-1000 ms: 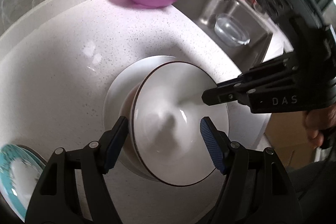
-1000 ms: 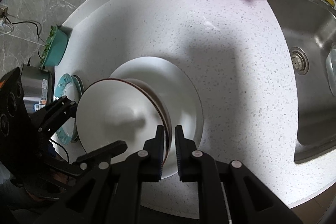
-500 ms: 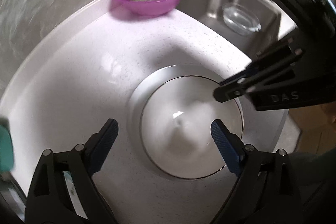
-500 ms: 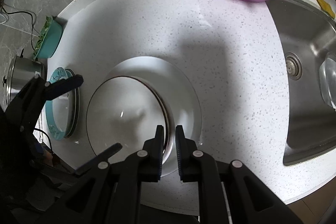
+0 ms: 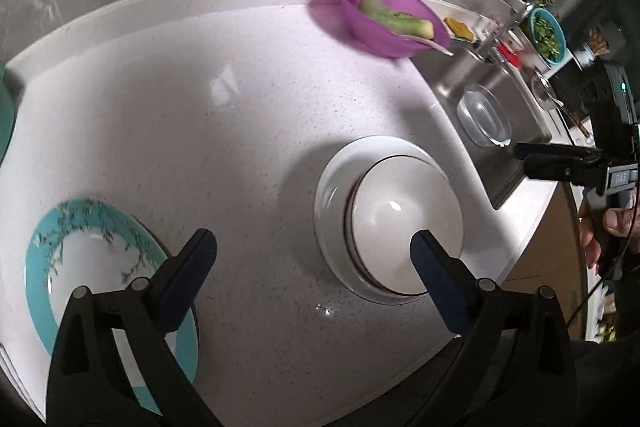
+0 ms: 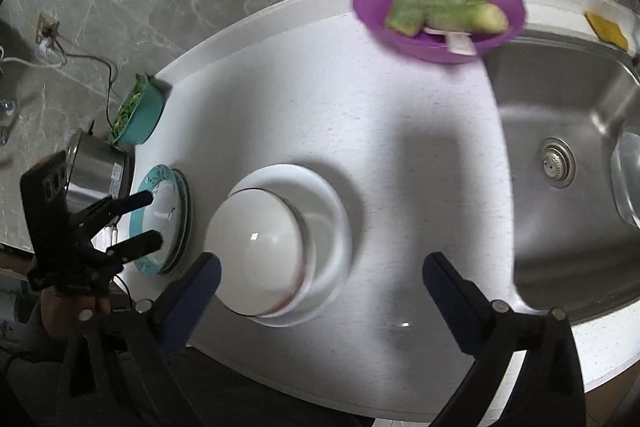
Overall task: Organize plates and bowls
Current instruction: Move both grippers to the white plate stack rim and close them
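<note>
Both your grippers tilted steeply down above the counter [image 5: 248, 115], left gripper [image 5: 312, 259] jaws opening with nothing between them, right gripper [image 6: 320, 277] jaws opening and empty too, white bowl [image 5: 404, 223] nested on the white plate [image 5: 332, 187], teal-rimmed plate [image 5: 80, 267] well apart.

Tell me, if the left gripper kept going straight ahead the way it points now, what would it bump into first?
Probably the bare speckled white countertop, in the gap between the teal-rimmed plate and the stacked white plates. Nothing sits between the left gripper's opening fingers, though depth is hard to judge.
</note>
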Demonstrator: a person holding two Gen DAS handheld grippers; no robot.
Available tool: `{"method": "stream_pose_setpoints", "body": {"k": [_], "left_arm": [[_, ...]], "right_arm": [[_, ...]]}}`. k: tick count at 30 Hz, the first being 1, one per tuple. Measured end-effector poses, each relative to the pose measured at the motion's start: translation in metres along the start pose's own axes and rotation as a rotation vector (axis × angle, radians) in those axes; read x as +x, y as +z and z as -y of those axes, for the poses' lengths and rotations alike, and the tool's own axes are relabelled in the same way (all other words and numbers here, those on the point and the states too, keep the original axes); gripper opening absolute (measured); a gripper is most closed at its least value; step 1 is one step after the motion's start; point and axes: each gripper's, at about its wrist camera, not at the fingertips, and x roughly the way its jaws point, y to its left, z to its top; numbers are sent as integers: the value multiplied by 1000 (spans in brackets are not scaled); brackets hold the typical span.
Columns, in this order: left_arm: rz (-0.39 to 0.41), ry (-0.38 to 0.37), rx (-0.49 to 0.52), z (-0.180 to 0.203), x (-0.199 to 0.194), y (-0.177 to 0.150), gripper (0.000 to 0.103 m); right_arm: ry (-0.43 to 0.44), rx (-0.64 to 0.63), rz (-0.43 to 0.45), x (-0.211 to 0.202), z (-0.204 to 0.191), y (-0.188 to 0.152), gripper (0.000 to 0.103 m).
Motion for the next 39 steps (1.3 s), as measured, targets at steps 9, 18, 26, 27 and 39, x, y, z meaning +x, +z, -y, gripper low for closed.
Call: {"method": "stream_pose_setpoints", "body": {"k": [9, 18, 26, 27, 39], "left_arm": [[-127, -64, 52, -34, 32, 25, 86], [-251, -35, 187, -30, 75, 44, 81], [-299, -42, 274, -18, 102, 44, 81], [-303, -38, 285, -14, 104, 43, 81], [-340, -10, 261, -18, 130, 49, 97]], "right_arm": [[70, 136, -7, 29, 34, -20, 57], [43, 185, -68, 55, 21, -46, 41], [18, 180, -67, 61, 11, -41, 41], [10, 179, -71, 64, 10, -40, 41], [-3, 173, -77, 84, 9, -39, 33]]}}
